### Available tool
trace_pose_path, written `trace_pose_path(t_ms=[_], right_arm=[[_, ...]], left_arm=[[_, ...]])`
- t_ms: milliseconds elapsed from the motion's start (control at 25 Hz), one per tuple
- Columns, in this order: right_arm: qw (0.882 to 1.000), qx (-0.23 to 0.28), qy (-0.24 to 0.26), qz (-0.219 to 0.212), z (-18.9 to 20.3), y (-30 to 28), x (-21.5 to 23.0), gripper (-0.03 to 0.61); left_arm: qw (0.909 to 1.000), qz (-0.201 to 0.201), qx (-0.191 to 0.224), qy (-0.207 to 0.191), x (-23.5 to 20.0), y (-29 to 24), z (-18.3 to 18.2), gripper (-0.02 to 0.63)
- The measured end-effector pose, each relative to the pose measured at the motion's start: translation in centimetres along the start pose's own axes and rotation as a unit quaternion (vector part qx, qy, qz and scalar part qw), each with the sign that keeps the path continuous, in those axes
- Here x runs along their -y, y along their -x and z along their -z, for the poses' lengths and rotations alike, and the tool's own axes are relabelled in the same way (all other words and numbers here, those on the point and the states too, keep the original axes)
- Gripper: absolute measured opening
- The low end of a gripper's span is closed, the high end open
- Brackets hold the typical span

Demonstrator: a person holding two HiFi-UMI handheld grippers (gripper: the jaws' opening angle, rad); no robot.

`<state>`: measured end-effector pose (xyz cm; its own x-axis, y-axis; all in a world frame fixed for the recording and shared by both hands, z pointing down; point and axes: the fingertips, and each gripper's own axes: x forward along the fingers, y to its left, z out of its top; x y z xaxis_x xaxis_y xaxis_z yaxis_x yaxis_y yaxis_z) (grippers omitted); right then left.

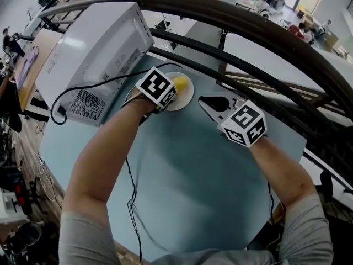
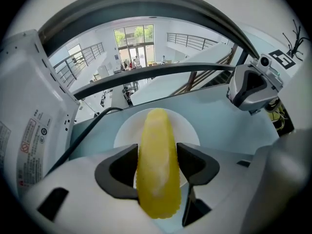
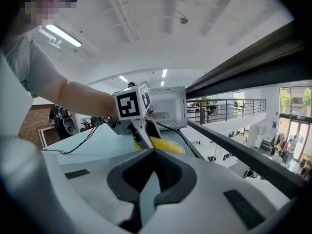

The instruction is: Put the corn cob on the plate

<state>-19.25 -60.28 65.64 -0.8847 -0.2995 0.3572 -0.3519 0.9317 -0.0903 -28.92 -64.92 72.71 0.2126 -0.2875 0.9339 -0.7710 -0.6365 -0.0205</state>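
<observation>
The yellow corn cob (image 2: 157, 165) sits between the jaws of my left gripper (image 2: 157, 147), which is shut on its middle. The cob points away over the small white plate (image 2: 190, 130). In the head view the cob (image 1: 181, 83) lies low over the plate (image 1: 186, 99), beside the left gripper (image 1: 168, 95); whether it touches the plate I cannot tell. My right gripper (image 1: 205, 101) rests a little to the right of the plate with its jaws together and nothing in them. From the right gripper view (image 3: 154, 152) the cob (image 3: 168, 145) shows just beyond the jaw tips.
A white microwave (image 1: 99, 54) stands on the left of the round teal table (image 1: 182, 170), close to the plate, with a black cable (image 1: 129, 192) trailing across the table. A dark curved railing (image 1: 231, 21) runs behind the table's far edge.
</observation>
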Motion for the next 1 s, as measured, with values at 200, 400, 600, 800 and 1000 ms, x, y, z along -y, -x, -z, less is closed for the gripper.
trace_pose_path(t_ms=[200,400,600,800,1000], right_arm=[[1.000,-0.004,-0.008,0.000,0.66,0.03,-0.16,0.017],[1.000,-0.007,-0.006,-0.004,0.70,-0.13,-0.45,0.017],[1.000,-0.007,-0.003,-0.004,0.35,-0.04,-0.59,0.017],[1.000,-0.010,-0.002,-0.005,0.40,0.17,-0.71,0.017],[1.000,-0.010,-0.001,-0.005,0.23,0.30,-0.75,0.017]], left_arm=[[1.0000,0.002,0.004,0.004,0.21,0.03,-0.20,0.265],[0.9997,0.009,0.006,0.021,0.08,-0.05,-0.13,0.268],[0.9997,0.003,0.012,0.023,-0.04,-0.03,-0.11,0.270],[0.9997,0.000,0.011,0.020,0.05,-0.05,-0.17,0.270],[0.9997,-0.002,0.012,0.022,-0.01,-0.07,-0.24,0.271]])
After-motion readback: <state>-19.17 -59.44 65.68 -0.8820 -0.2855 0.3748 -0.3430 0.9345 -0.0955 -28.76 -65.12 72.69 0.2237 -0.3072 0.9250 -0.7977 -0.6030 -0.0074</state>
